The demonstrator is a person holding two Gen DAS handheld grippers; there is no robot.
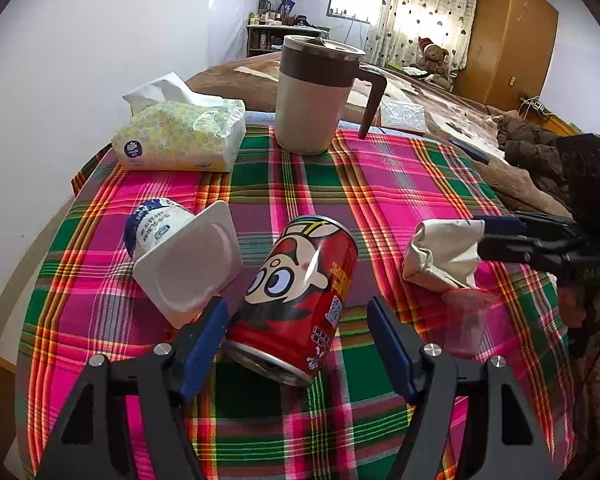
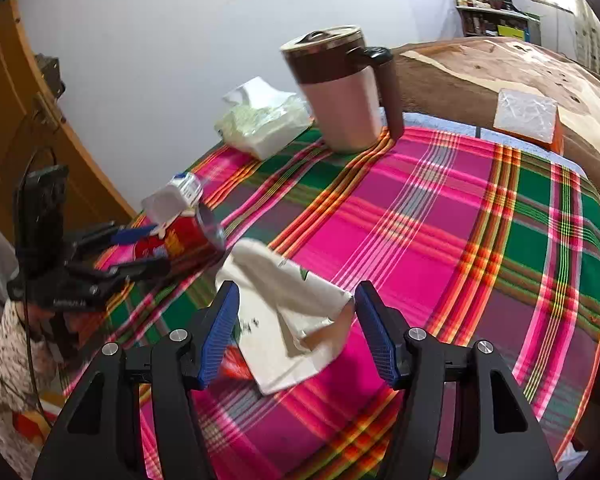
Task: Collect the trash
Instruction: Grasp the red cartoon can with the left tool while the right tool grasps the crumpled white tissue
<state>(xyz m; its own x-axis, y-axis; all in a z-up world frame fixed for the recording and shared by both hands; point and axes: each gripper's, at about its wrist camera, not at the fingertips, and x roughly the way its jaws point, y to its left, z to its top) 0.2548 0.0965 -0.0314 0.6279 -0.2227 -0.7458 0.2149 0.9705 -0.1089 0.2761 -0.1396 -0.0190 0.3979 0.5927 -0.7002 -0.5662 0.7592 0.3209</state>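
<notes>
Two grippers work over a table under a pink, green and orange plaid cloth (image 1: pixel 380 168). Behind it a bed with a brown blanket (image 1: pixel 440 96) runs to a curtained window (image 1: pixel 424 12), a wooden wardrobe (image 1: pixel 512 40) and a shelf of jars (image 1: pixel 276 32); a teddy bear (image 1: pixel 434 58) sits by the curtain. White wall fills the left side.

At the far edge of the cloth stand a lidded mug (image 1: pixel 316 96) with a dark handle, upright, and a tissue pack (image 1: pixel 180 136) to its left, near but apart. A second tissue box (image 2: pixel 528 116) lies on the bed just beyond the cloth.

Nearer lie the pieces of trash: a red can (image 1: pixel 300 300) on its side, a white yoghurt cup (image 1: pixel 180 256) tipped over just beside it on the left, a crumpled paper bag (image 1: pixel 444 256) to the right, and a small clear wrapper (image 1: pixel 468 316) just beside the bag.

The left gripper (image 1: pixel 296 344) stands partly open with the can between its blue pads. The left pad (image 1: pixel 204 344) looks to touch the can's lower end; the right pad (image 1: pixel 388 344) is clear of it, so there is no grip. The cup's rim sits just beside the left pad.

The right gripper (image 2: pixel 296 332) is also partly open, straddling the paper bag (image 2: pixel 292 316). The bag's torn edge reaches the right pad (image 2: pixel 376 332); whether the left pad (image 2: pixel 220 332) touches it I cannot tell. The bag lies on the cloth, not pinched.
</notes>
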